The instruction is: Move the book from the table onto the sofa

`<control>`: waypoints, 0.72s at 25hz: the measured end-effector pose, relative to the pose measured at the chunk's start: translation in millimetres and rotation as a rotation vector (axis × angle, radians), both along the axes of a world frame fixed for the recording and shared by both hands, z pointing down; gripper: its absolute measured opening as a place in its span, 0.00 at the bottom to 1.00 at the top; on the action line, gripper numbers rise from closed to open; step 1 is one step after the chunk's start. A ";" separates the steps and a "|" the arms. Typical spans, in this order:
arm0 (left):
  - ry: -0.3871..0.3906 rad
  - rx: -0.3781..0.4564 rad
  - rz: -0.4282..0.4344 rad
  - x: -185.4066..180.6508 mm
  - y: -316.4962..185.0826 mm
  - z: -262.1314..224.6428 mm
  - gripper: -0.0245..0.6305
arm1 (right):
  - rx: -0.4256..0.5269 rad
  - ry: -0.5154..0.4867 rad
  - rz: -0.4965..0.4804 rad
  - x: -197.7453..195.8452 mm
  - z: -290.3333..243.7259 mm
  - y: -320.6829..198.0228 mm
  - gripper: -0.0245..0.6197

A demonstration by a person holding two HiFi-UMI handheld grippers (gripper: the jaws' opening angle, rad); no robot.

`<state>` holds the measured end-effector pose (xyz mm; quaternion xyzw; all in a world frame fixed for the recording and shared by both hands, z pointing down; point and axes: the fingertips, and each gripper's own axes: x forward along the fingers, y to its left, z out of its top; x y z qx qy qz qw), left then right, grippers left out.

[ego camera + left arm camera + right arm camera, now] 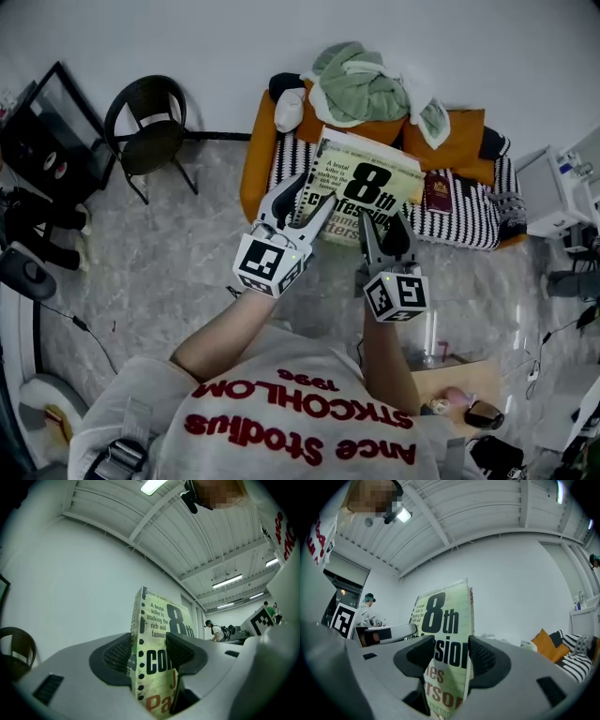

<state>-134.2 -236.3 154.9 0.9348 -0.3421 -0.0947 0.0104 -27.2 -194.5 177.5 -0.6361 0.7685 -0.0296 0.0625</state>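
Both claws gripping book (361, 192): left claw (309, 202) on left edge, right claw (384, 230) on near edge, sofa (469, 220) just beyond.

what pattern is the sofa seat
The orange sofa's seat cushion has black-and-white stripes, clearest in the head view.

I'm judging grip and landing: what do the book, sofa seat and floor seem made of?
The book looks like paper, likely a paperback; its printed cover's sheen is unclear. The sofa seat looks like matte fabric, with woven-looking black-and-white stripes. The floor is probably stone or marble-look tile, going by its grey veining.
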 end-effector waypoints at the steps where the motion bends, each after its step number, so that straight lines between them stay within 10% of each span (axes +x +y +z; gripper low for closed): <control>1: 0.001 -0.003 0.001 -1.4 -5.0 1.6 0.39 | 0.000 0.000 0.001 -1.3 0.5 -4.9 0.43; 18: -0.007 -0.029 -0.067 4.6 -77.7 17.1 0.39 | -0.022 -0.005 -0.071 8.3 12.8 -86.0 0.43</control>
